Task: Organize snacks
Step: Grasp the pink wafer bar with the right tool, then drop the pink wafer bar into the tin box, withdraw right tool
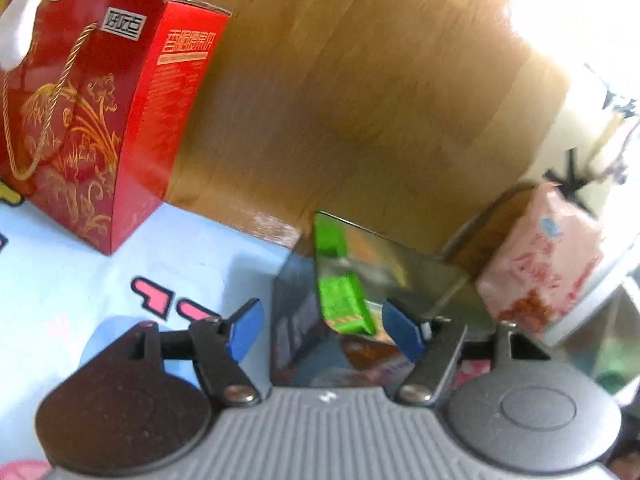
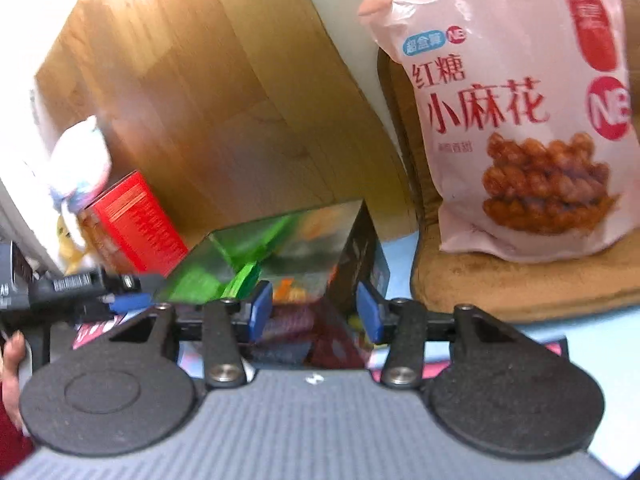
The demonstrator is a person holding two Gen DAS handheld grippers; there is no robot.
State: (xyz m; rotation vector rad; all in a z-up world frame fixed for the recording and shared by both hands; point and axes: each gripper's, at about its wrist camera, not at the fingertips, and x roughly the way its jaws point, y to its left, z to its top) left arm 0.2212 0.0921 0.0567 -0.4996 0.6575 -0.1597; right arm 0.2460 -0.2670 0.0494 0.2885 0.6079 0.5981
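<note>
Left gripper point(image 1: 322, 330) and right gripper point(image 2: 314, 308): blue pads, black linkage arms, silver screws, grey ribbed housing, black round discs.

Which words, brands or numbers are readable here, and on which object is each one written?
Pink snack bag: "红糖", "小麻花", "NB".
Blue badge on the same bag: "超会卖", uncertain.
Small print under "小麻花": too blurred.
Red gift box: white label and white side lettering present, too blurred to quote.
Shiny box with green packets: nothing readable.

Home, wooden floor point(image 1: 360, 100), cushioned chair point(image 2: 432, 280), cartoon mat point(image 1: 60, 288)
</note>
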